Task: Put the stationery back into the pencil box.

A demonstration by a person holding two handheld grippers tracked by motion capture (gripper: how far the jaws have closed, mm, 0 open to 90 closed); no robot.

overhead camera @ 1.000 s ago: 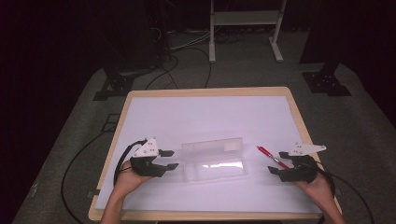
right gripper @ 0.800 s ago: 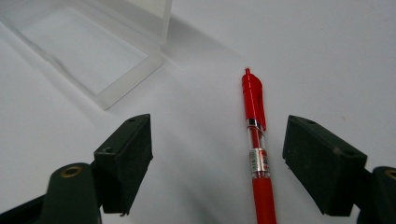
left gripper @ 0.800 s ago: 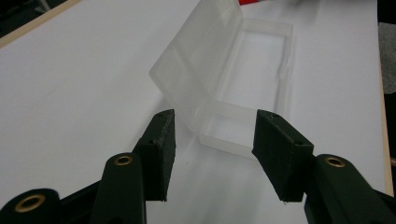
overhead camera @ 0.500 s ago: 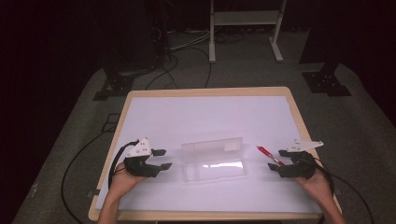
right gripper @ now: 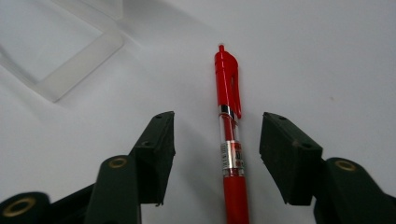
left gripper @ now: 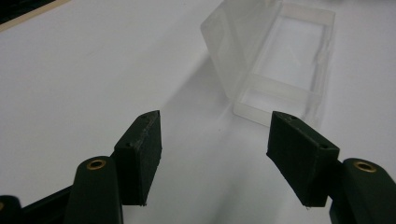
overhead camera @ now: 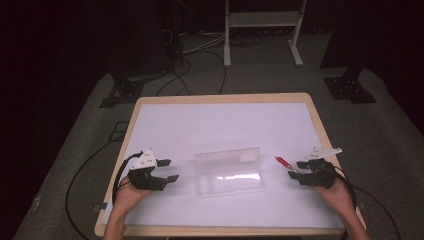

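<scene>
A clear plastic box (overhead camera: 230, 170) lies open on the white table top (overhead camera: 220, 125), its lid raised at the far side. In the left gripper view the clear box (left gripper: 280, 60) sits ahead and to the right of my left gripper (left gripper: 215, 154), which is open and holds nothing. That left gripper (overhead camera: 167, 171) rests left of the box in the high view. A red pen (right gripper: 229, 135) lies on the table between the jaws of my open right gripper (right gripper: 217, 154). From above, the pen (overhead camera: 285, 163) lies just left of the right gripper (overhead camera: 296, 170).
The table has a wooden rim (overhead camera: 220, 98). Black cables (overhead camera: 85, 175) trail over the grey floor at the left. A white stand (overhead camera: 262, 30) and dark equipment feet (overhead camera: 350, 87) sit beyond the table's far edge.
My left gripper has drawn back a little toward the person. The right gripper has shifted slightly, staying at the pen with its jaws open.
</scene>
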